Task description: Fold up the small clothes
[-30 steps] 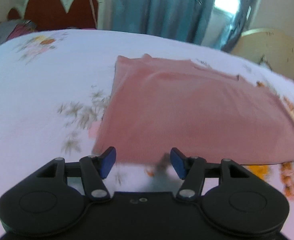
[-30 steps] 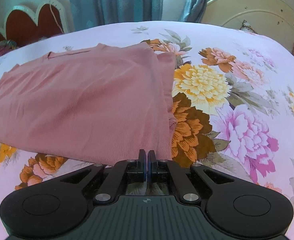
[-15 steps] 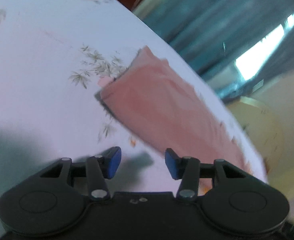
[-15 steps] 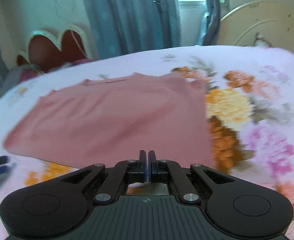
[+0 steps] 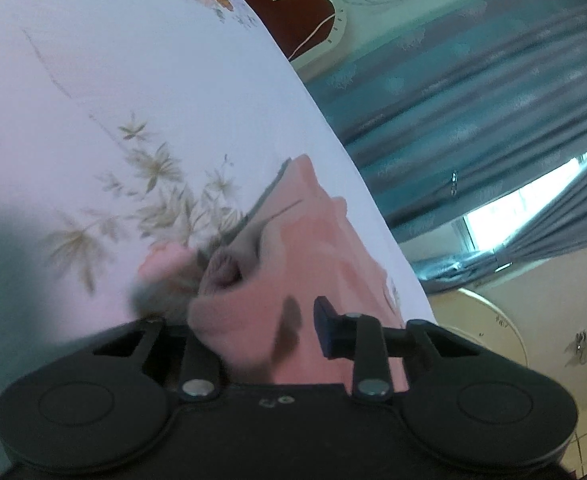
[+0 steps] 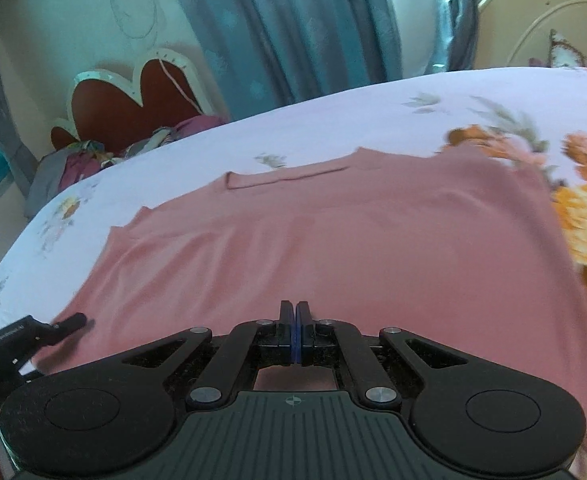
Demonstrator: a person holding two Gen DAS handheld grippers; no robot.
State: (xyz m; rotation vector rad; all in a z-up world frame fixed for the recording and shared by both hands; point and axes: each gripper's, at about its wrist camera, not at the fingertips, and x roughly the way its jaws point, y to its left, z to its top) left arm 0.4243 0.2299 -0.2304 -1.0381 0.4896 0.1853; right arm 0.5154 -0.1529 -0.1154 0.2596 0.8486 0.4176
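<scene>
A pink shirt (image 6: 353, 248) lies flat on the floral bed sheet (image 6: 333, 120), neckline towards the far side. My left gripper (image 5: 259, 320) is rolled sideways at the shirt's near left corner. Its jaws are closing, and a bunched fold of the pink shirt (image 5: 253, 312) lies between them. That fold covers one finger, and the other finger (image 5: 325, 332) stands just beside it. The right wrist view shows this left gripper (image 6: 69, 322) at the corner's edge. My right gripper (image 6: 295, 312) is shut with nothing in it, over the shirt's near hem.
A red heart-shaped headboard (image 6: 133, 108) and a heap of clothes (image 6: 85, 160) sit beyond the bed's far left. Blue curtains (image 6: 293, 28) hang behind, and a cream bed end (image 6: 553, 28) stands at the far right. The sheet's big flowers (image 6: 585, 216) lie right of the shirt.
My left gripper rolled sideways, dropped onto the shirt's corner, and its jaws narrowed around the cloth. My right gripper swung left over the shirt and stayed shut.
</scene>
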